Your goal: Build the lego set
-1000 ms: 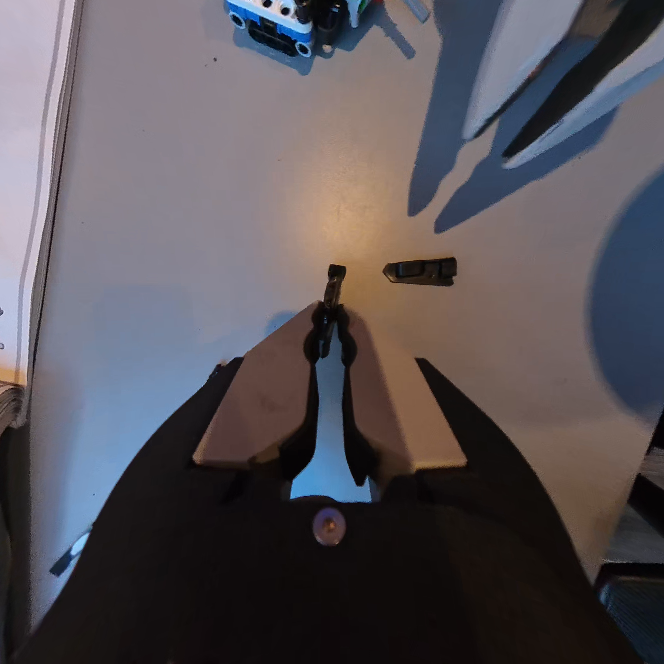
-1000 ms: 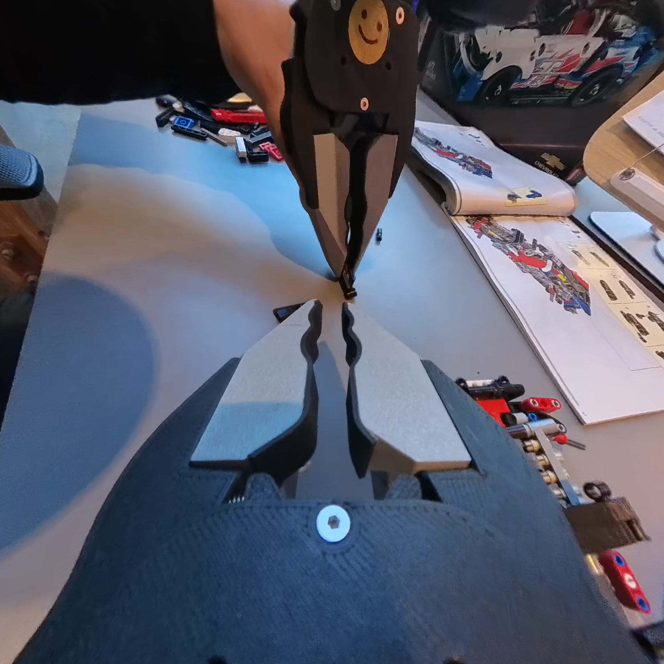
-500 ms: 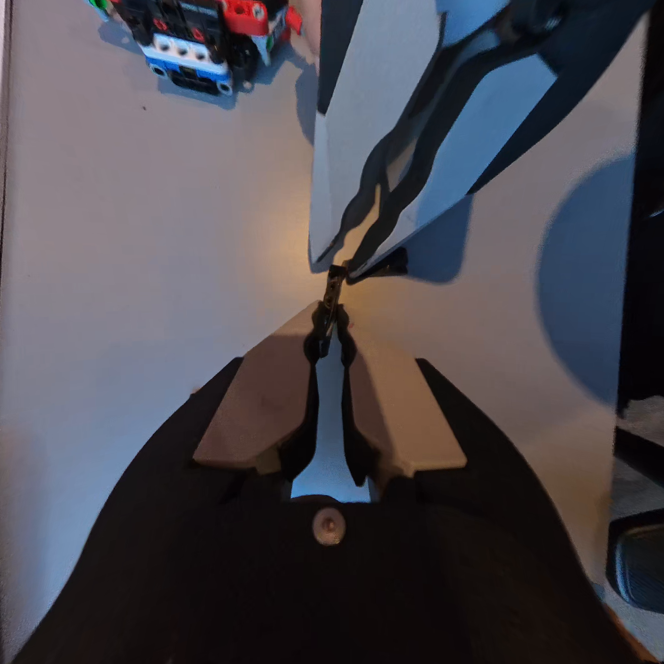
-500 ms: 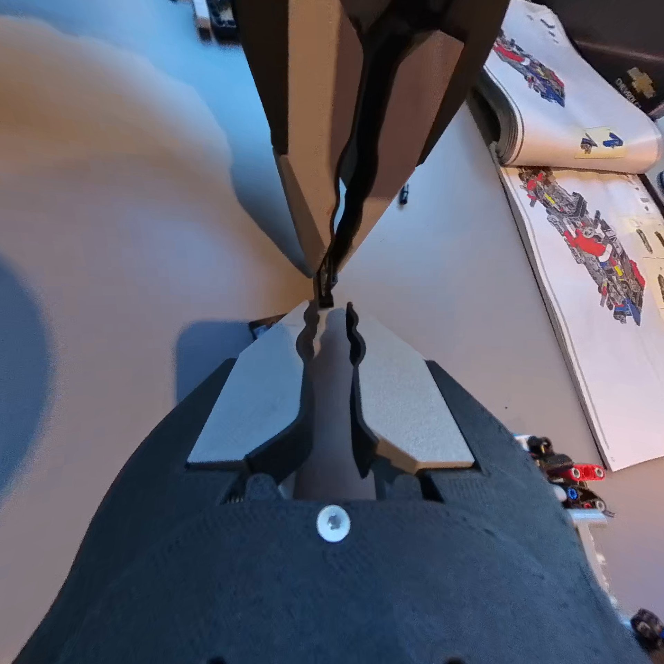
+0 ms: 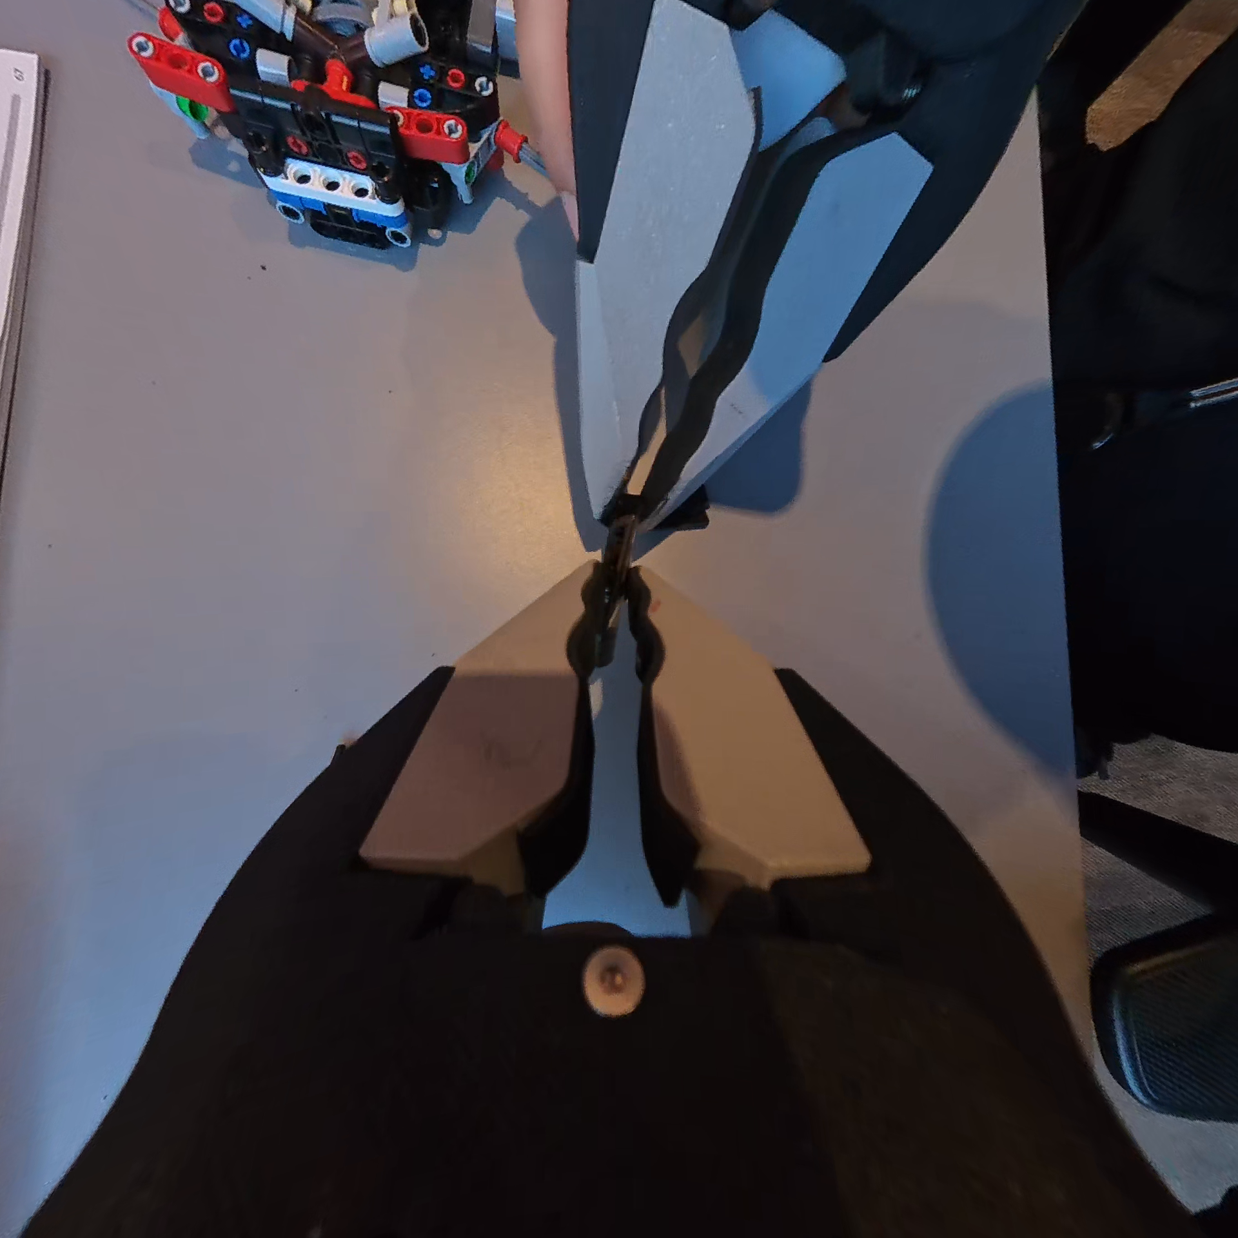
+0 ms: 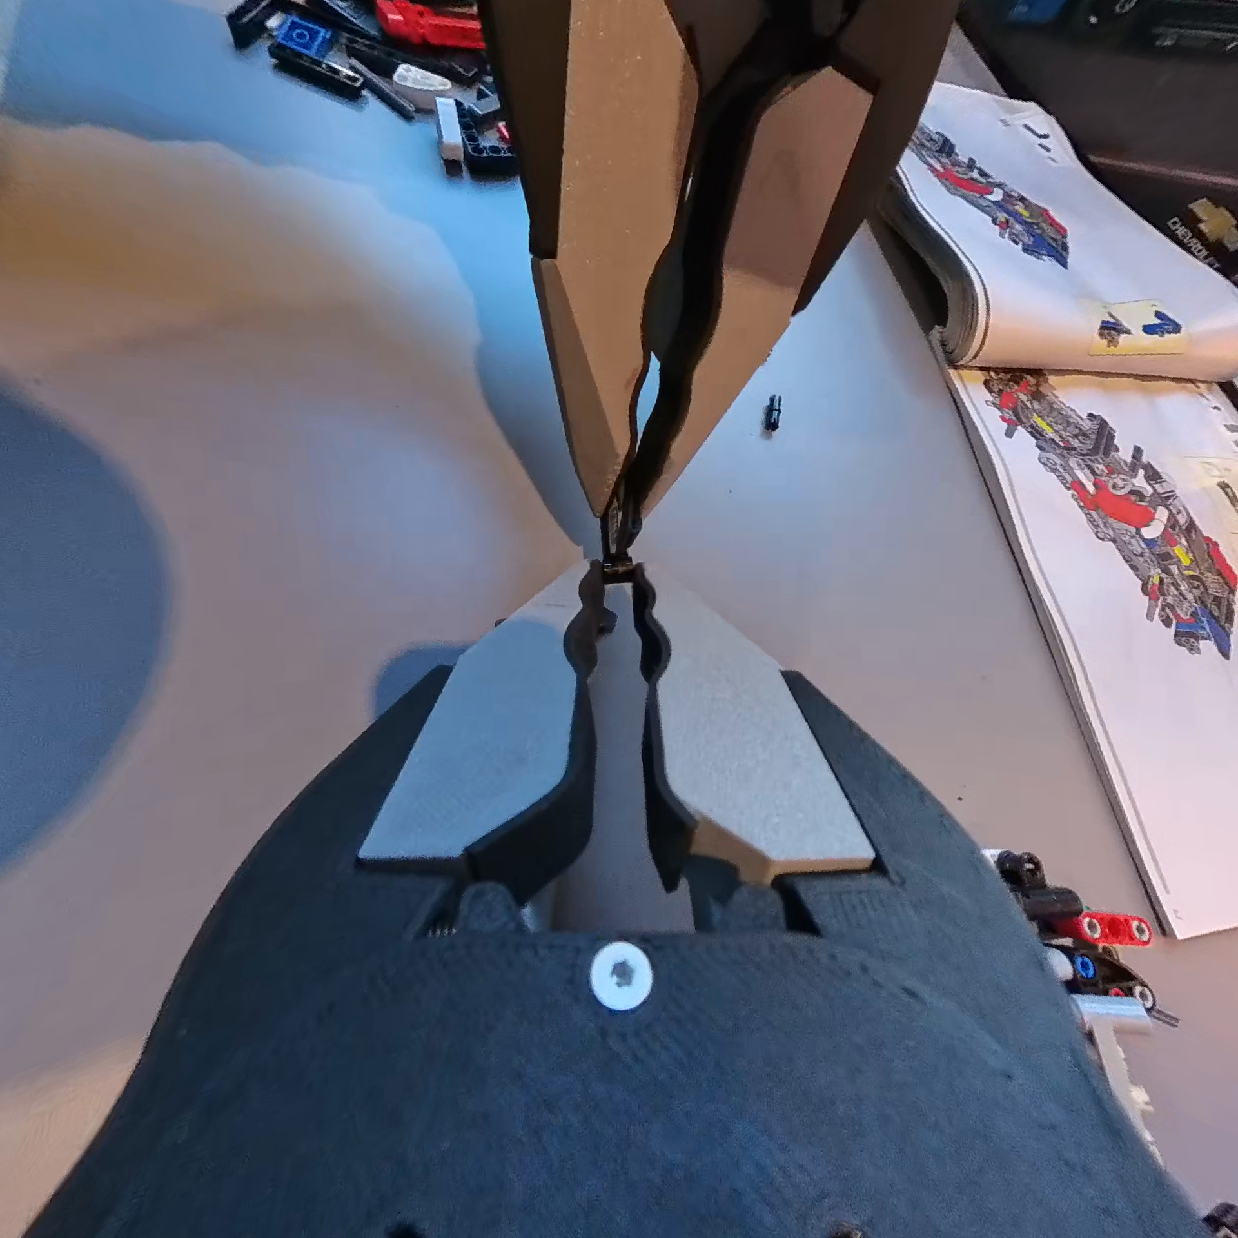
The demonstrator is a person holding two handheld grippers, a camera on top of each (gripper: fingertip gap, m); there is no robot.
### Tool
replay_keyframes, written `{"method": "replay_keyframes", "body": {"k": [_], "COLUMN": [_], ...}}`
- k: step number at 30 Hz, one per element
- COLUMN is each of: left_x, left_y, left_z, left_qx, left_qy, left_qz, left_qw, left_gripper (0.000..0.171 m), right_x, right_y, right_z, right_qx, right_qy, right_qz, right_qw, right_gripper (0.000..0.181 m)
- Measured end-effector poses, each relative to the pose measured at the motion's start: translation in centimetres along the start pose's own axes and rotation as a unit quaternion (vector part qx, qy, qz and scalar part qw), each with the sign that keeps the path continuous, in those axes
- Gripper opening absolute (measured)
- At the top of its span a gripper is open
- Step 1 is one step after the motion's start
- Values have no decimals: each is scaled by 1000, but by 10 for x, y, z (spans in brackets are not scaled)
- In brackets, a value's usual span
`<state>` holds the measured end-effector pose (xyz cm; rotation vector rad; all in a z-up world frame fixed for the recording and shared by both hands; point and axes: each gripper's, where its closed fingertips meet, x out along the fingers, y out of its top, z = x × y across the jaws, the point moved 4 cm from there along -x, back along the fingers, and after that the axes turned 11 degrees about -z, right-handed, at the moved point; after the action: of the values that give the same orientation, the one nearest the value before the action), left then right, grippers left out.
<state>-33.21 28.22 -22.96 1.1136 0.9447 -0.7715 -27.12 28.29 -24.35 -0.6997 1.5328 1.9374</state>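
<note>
Here the left gripper [image 5: 611, 589] clamps a thin black beam [image 5: 617, 546] while the right gripper [image 6: 616, 576], tips closed on its far end, apparently takes it over, so a steady handover comes next.

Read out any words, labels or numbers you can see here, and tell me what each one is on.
Dark box: white lettering beside an emblem; not quoted here.
Instruction booklet: printed marks, too small to read.

Two close opposed wrist views, apparently sharing black piece [image 5: 620, 536]
</note>
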Motion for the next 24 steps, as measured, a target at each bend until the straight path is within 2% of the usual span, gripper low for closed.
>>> {"method": "replay_keyframes", "body": {"k": [5,10,14,17,19,20,24], "left_x": [-2,-5,-10,-9,-6,-2,5], "left_y": [2,5,7,6,0,-5,-14], "left_z": [1,7,7,1,-8,-12,-29], "left_qx": [5,26,16,-37,-107,-154,-278], "left_qy": [10,51,58,31,12,-8,-79], "left_qz": [11,1,-1,2,-12,-25,-3], "left_qw": [1000,998,998,999,994,988,957], "left_gripper": [2,2,2,2,2,2,2], "right_x": [-3,-7,-9,-8,-10,-13,-23], "right_y": [1,2,4,3,0,-1,-4], "right_z": [1,3,5,8,17,23,34], "right_qx": [-6,82,99,90,91,94,110], "right_qy": [5,93,101,74,38,18,-2], "right_qz": [8,21,36,36,29,30,51], "right_qw": [1000,992,989,993,995,995,993], "right_gripper": [4,4,4,4,21,23,15]}}
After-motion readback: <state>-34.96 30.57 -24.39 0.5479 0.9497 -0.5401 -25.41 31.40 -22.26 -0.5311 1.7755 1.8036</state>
